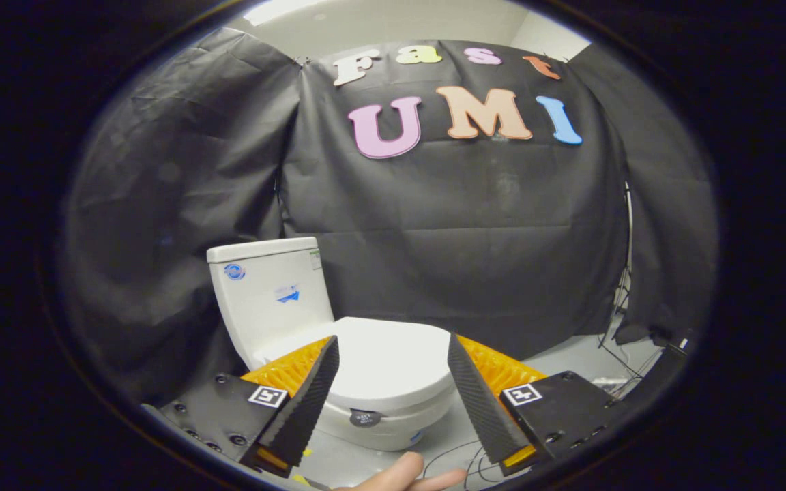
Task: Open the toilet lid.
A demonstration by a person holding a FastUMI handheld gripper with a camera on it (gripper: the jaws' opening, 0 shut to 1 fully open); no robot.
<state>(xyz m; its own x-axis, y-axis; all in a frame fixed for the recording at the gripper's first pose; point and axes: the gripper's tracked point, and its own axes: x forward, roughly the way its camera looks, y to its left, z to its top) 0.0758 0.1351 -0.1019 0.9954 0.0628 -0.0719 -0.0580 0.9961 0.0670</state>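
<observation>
toilet lid down flat on bowl, ahead between my fingers, tank behind | hand-held gripper spread wide, empty | tip: drop to the lid's front lip, hook under, swing up toward tank | fingertip below

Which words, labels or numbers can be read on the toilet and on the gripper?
Stickers on the tank: too blurred to read.
Round dark tag on the bowl front: too small to read.
Square markers on the open gripper, closed lid just beyond its fingers: patterns, no words.
</observation>
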